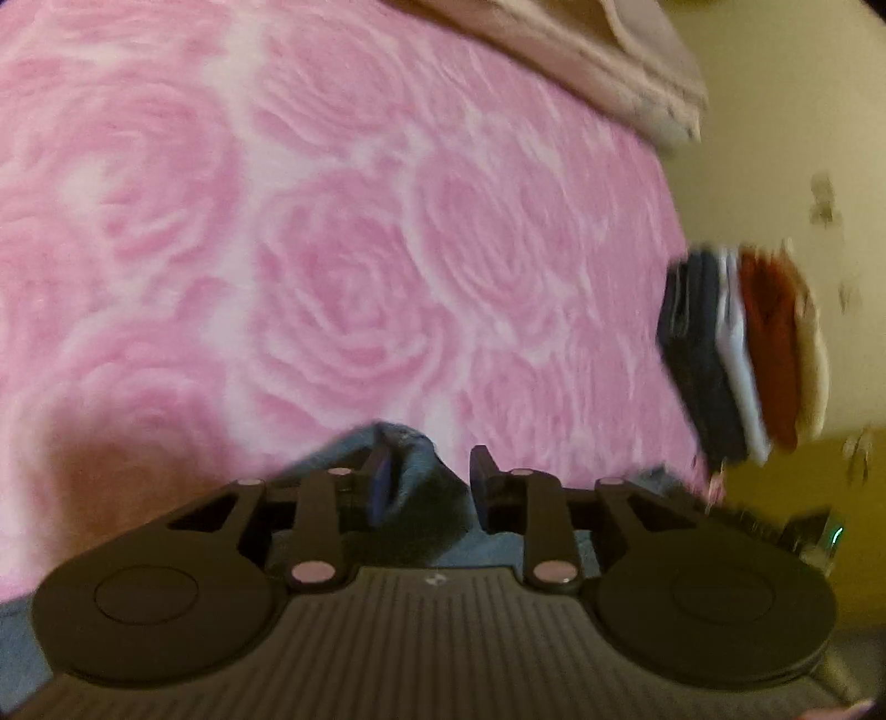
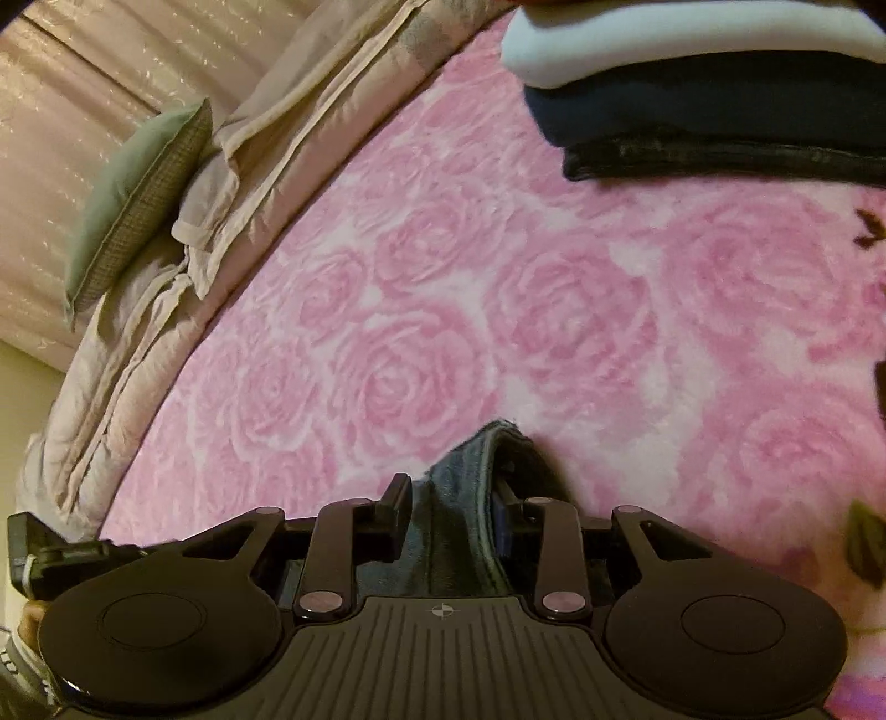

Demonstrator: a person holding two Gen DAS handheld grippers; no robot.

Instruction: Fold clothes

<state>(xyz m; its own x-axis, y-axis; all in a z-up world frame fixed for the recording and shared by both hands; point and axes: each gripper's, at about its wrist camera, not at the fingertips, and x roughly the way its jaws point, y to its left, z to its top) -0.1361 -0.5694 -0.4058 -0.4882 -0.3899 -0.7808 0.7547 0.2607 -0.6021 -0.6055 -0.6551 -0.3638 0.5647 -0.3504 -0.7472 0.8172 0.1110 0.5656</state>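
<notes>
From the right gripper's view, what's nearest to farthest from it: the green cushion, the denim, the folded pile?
1. Denim: between the right gripper's fingers.
2. Folded pile: on the bed, upper right.
3. Green cushion: beyond the bed's edge, upper left.

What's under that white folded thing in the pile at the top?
Under the white folded garment lies a dark navy one, then a black one, resting on the pink rose blanket. Anything above the white one is cut off in the right wrist view.
</notes>
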